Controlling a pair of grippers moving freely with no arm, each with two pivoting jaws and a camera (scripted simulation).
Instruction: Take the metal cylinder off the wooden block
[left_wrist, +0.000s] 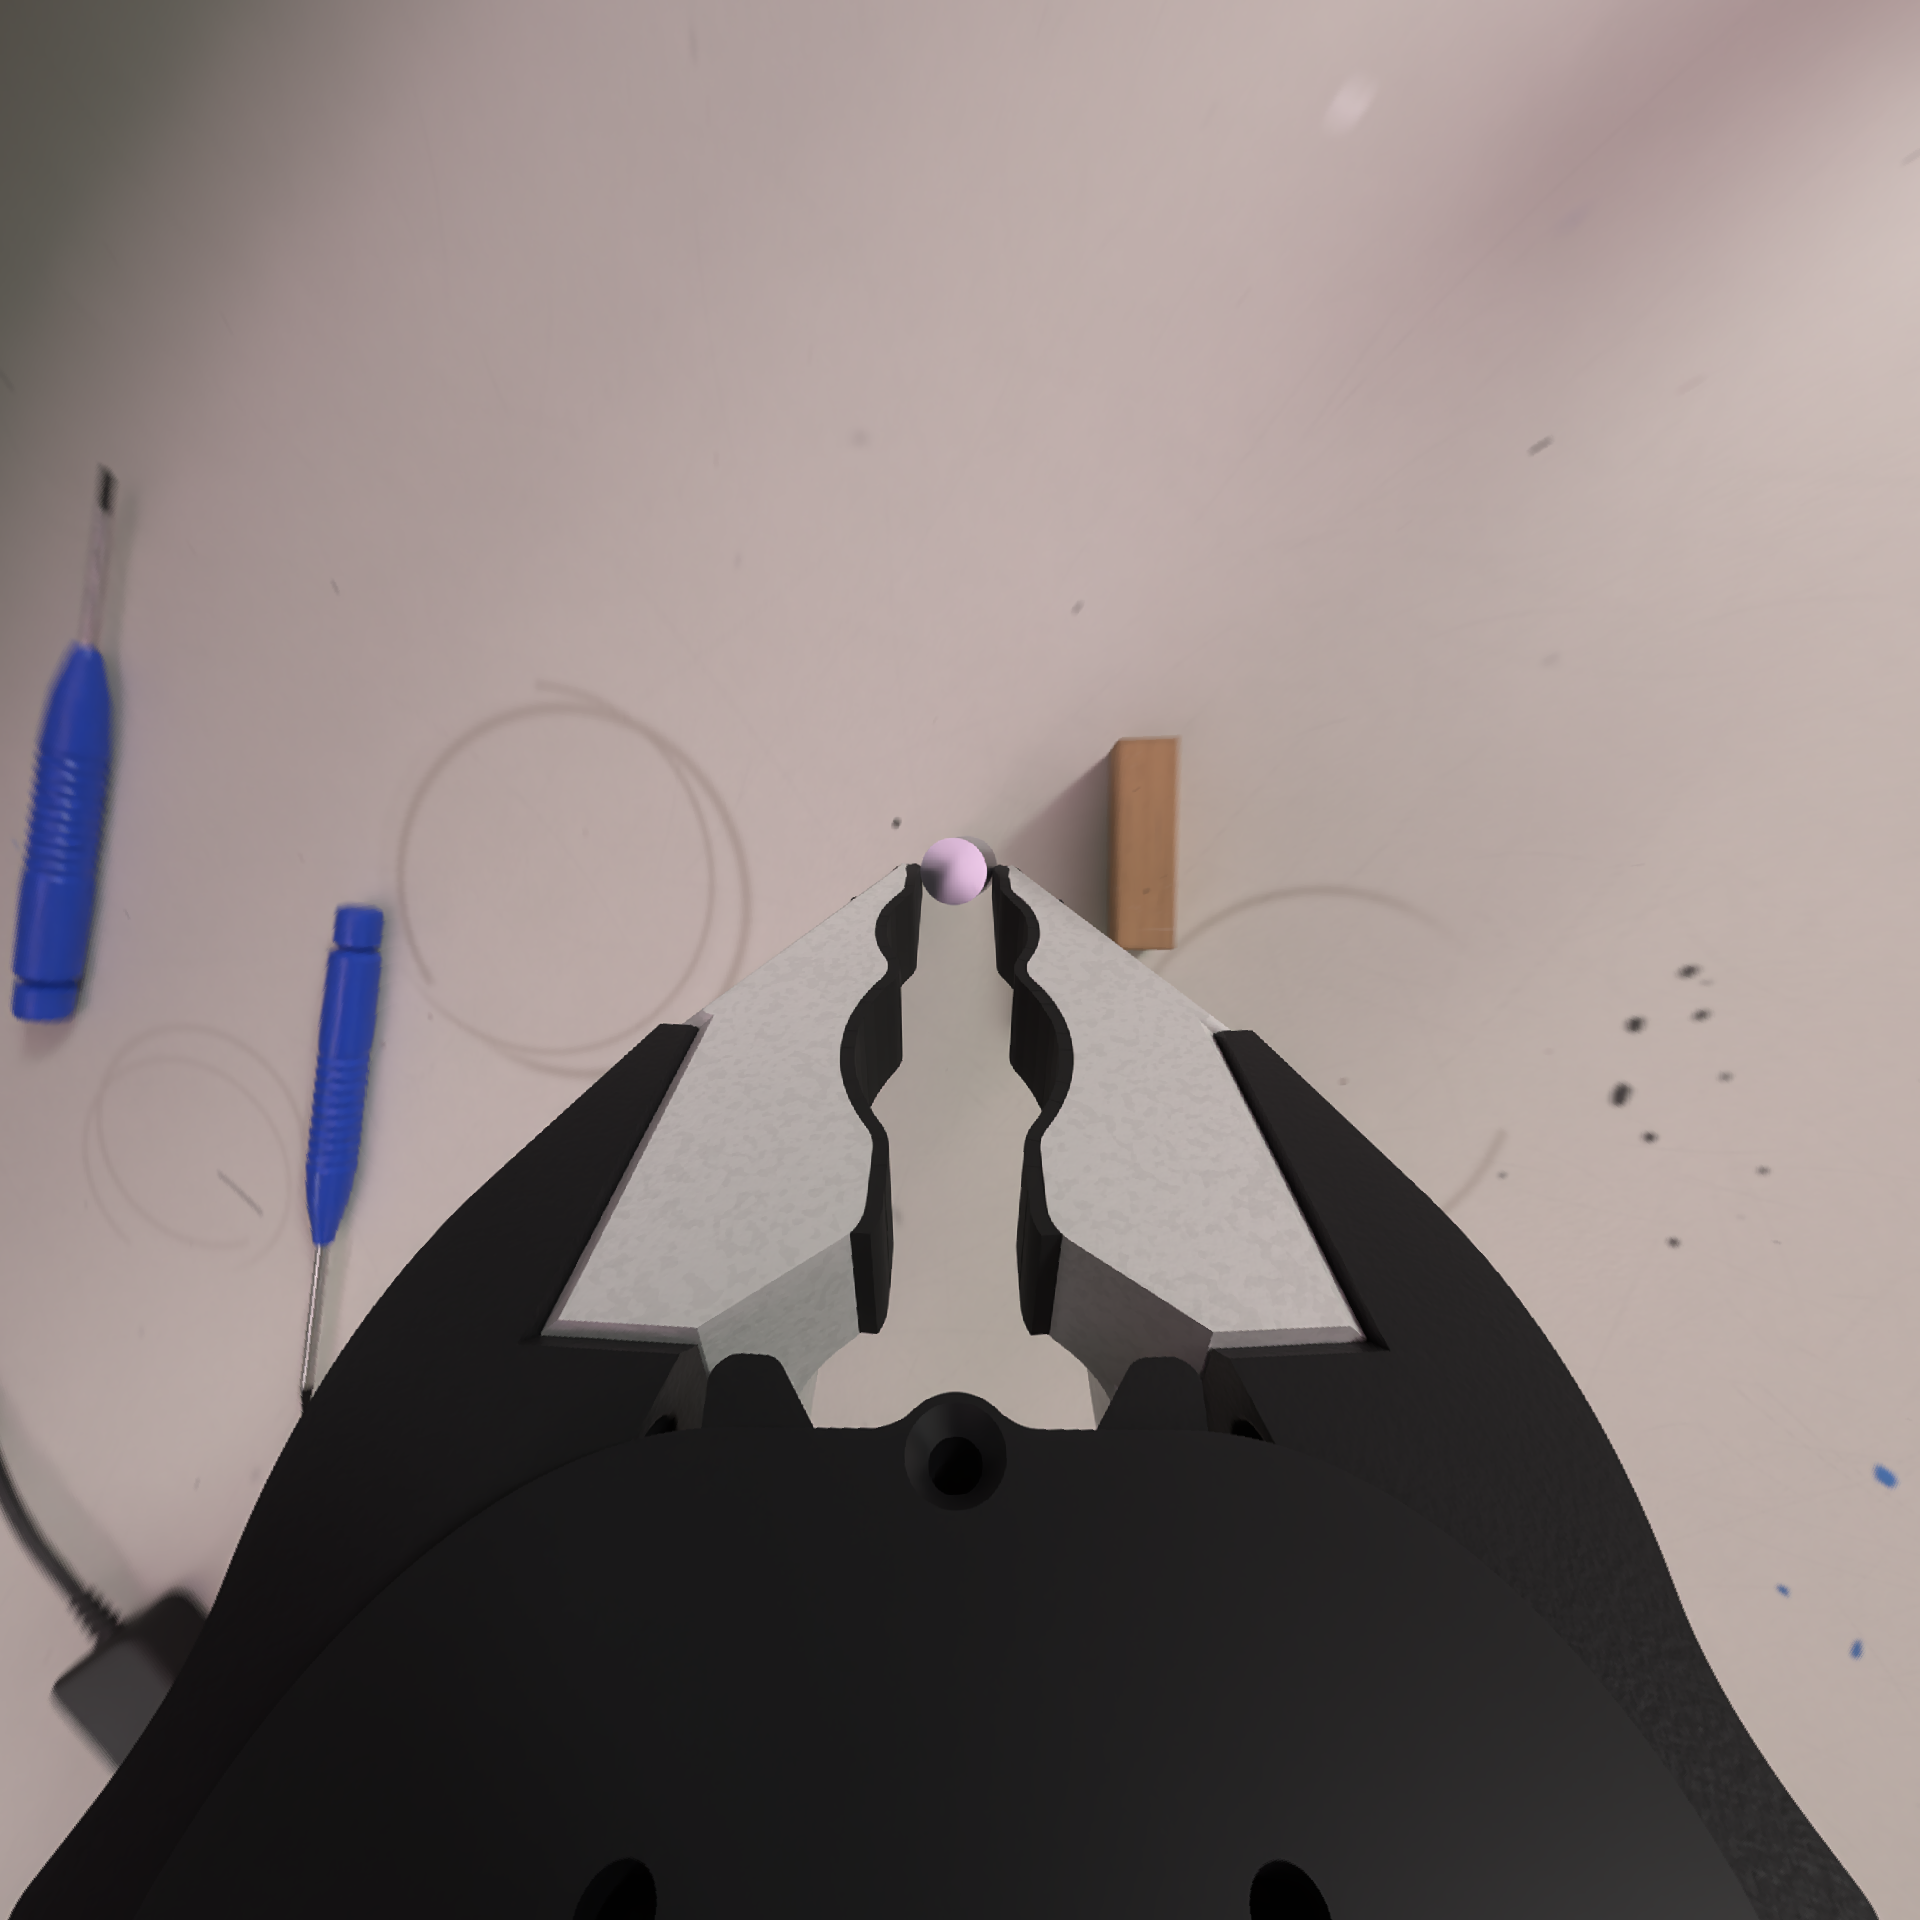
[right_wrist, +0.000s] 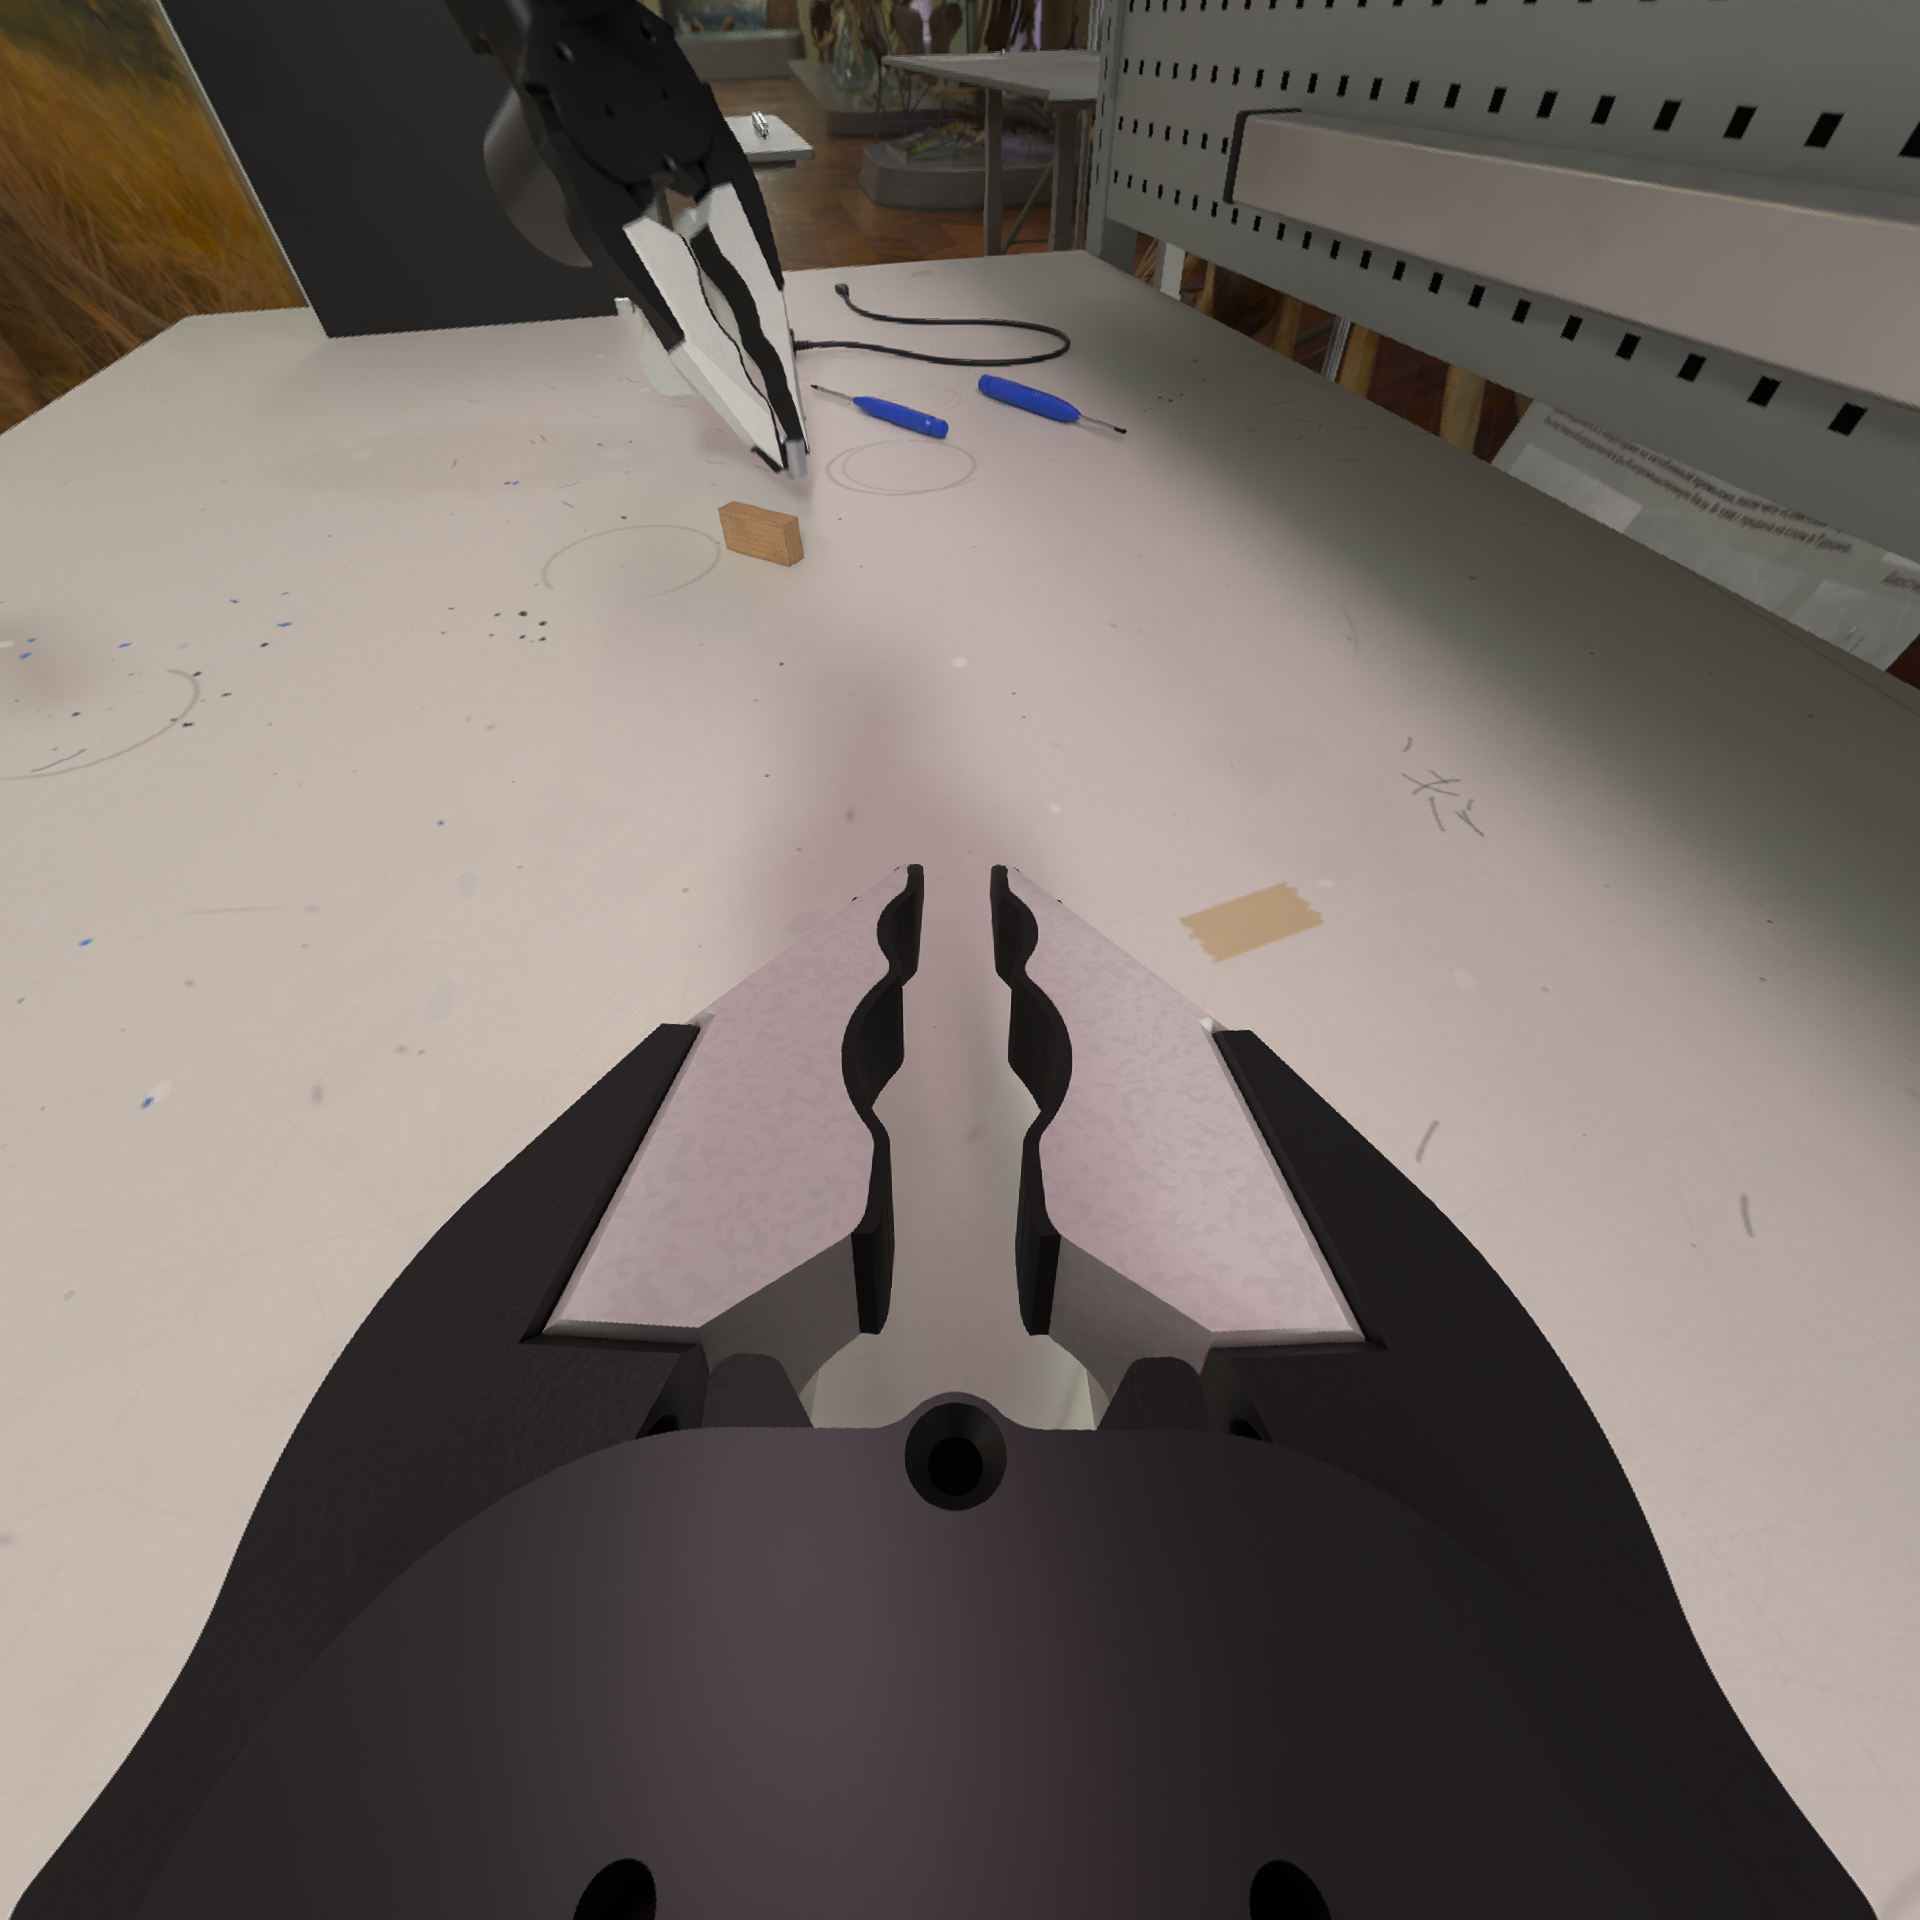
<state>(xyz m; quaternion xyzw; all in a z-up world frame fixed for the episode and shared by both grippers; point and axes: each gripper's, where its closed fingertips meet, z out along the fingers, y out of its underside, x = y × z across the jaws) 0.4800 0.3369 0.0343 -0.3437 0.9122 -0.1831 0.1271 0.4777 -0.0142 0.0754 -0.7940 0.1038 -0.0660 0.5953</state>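
Left tool (left_wrist: 956, 878) pinches the metal cylinder (left_wrist: 956, 871); wooden block (left_wrist: 1144, 842) lies just beside.

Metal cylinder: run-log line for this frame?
left gripper: shut on metal cylinder | cylinder: off wooden block, above table | right gripper: open, empty

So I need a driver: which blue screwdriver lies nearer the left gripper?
The slimmer blue screwdriver, right beside the left gripper; the thicker one lies farther out by the frame's edge.
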